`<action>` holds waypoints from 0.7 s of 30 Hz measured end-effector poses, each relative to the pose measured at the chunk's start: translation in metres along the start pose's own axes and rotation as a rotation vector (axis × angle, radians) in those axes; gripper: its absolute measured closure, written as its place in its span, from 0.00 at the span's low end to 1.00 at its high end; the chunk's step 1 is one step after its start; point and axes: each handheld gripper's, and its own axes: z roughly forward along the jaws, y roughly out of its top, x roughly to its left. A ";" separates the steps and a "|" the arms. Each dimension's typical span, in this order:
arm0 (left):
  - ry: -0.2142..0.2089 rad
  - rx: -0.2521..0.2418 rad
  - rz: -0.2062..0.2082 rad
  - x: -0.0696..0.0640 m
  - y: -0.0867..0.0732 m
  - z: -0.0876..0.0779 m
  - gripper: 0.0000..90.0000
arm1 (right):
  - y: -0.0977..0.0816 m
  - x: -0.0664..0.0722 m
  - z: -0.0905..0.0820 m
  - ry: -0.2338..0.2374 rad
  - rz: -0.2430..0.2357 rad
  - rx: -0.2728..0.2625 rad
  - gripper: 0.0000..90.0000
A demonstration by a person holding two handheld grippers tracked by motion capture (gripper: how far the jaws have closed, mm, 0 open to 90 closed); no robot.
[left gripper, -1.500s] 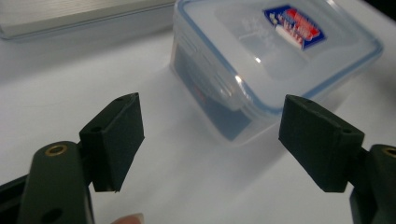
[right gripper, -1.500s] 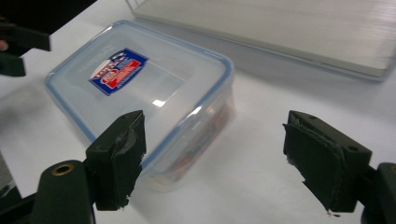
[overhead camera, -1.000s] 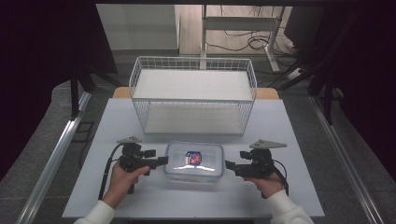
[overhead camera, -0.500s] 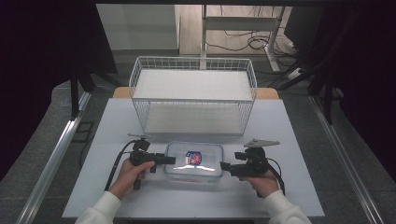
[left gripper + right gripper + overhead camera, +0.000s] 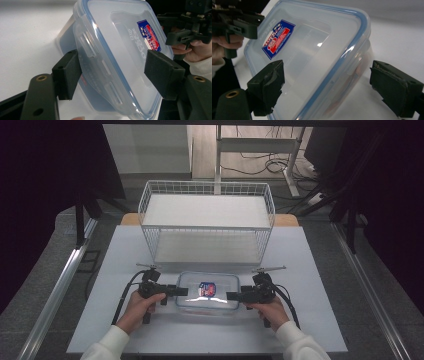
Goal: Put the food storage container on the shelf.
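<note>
In the high view, a clear plastic container [image 5: 208, 292] with a blue-rimmed lid and a red-and-blue label [image 5: 206, 288] lies flat on the white tabletop [image 5: 320, 270], just in front of a white wire basket [image 5: 207, 222]. The left tongs [image 5: 182, 291] reach its left short end and the right tongs [image 5: 232, 296] its right short end, each held by a hand in a white sleeve. The left hand [image 5: 137, 307] and right hand [image 5: 271, 309] rest near the tabletop's front edge.

In the left gripper view, the left tongs [image 5: 113, 68] stand wide, 1 jaw on either side of the container's [image 5: 117, 55] near end; the left pad sits against the side wall, the right pad lies over the lid. Whether they press it I cannot tell. The right tongs [image 5: 175, 37] show beyond the label [image 5: 149, 37].

In the right gripper view, the right tongs [image 5: 327, 85] are spread wide around the container's [image 5: 317, 57] corner, the right jaw clear of it. The left tongs [image 5: 249, 25] show past the label [image 5: 277, 38].
</note>
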 end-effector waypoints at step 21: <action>0.024 -0.019 0.022 -0.009 -0.003 -0.004 0.37 | 0.000 -0.001 -0.011 0.053 0.167 0.012 0.45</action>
